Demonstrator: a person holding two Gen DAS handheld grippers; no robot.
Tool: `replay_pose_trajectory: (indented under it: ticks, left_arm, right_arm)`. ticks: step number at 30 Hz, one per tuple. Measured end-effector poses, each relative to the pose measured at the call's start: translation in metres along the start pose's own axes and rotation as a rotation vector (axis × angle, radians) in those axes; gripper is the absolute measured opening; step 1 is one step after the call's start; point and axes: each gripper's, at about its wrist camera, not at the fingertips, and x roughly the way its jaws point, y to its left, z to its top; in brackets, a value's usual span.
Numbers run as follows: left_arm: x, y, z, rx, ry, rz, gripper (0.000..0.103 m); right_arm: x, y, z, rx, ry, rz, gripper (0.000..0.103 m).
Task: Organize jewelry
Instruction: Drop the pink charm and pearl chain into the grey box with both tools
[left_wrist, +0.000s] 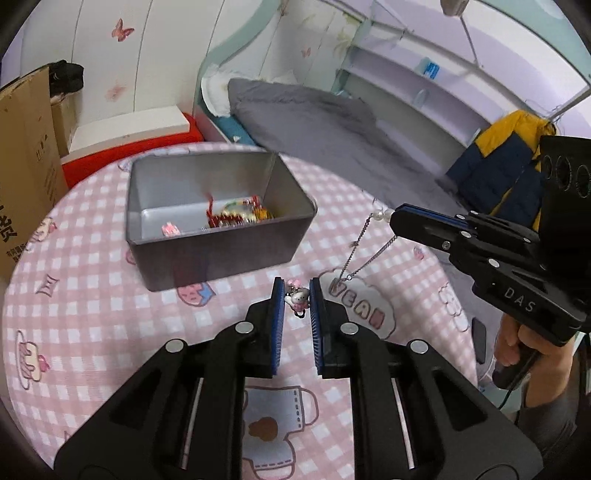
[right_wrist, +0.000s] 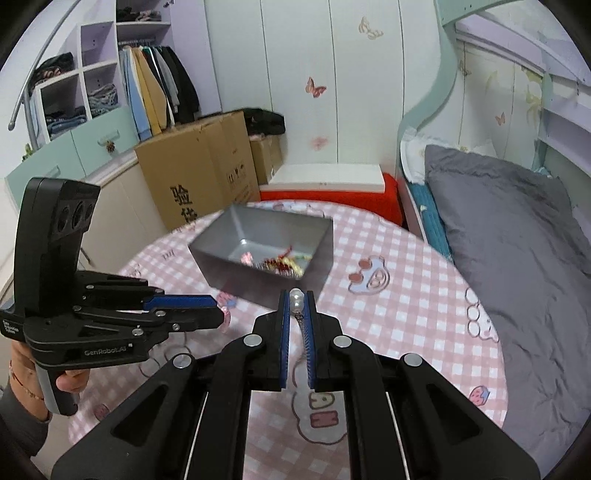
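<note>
1. The right gripper pinches a pearl necklace at its pearl end, and the chain dangles down to the tablecloth.
2. The left gripper has a small pink charm between its pads; I cannot tell whether it grips.
3. The grey box, which already holds trinkets, sits just beyond.
4. I'd lift the chain clear of the rim before letting go.
</note>
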Motion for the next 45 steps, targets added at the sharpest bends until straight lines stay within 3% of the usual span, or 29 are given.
replay_pose_trajectory:
  ticks: [6, 14, 27, 40, 42, 43, 44, 45]
  left_arm:
    - [-0.023, 0.005, 0.018, -0.013, -0.058, -0.016, 0.013]
    - [-0.023, 0.025, 0.052, -0.038, -0.086, 0.049, 0.014]
    - [0.036, 0.052, 0.056, -0.066, 0.025, 0.109, 0.014]
    - [0.047, 0.056, 0.053, -0.073, 0.047, 0.13, 0.015]
    - [0.046, 0.055, 0.054, -0.073, 0.044, 0.14, 0.025]
    - [0.045, 0.054, 0.053, -0.072, 0.037, 0.148, 0.042]
    - [0.041, 0.053, 0.053, -0.069, 0.02, 0.151, 0.052]
    - [0.039, 0.051, 0.053, -0.064, 0.006, 0.158, 0.052]
  right_arm:
    - [-0.014, 0.01, 0.03, -0.016, -0.064, -0.014, 0.006]
    - [-0.003, 0.022, 0.066, -0.008, -0.154, -0.032, 0.006]
    - [0.056, 0.018, 0.044, 0.027, -0.025, 0.005, 0.006]
    - [0.07, 0.012, 0.034, 0.08, 0.026, 0.018, 0.006]
    - [0.07, 0.012, 0.035, 0.088, 0.028, 0.018, 0.006]
    - [0.07, 0.011, 0.034, 0.093, 0.03, 0.018, 0.006]
    - [0.071, 0.01, 0.035, 0.097, 0.03, 0.016, 0.006]
    - [0.071, 0.009, 0.035, 0.102, 0.03, 0.014, 0.006]
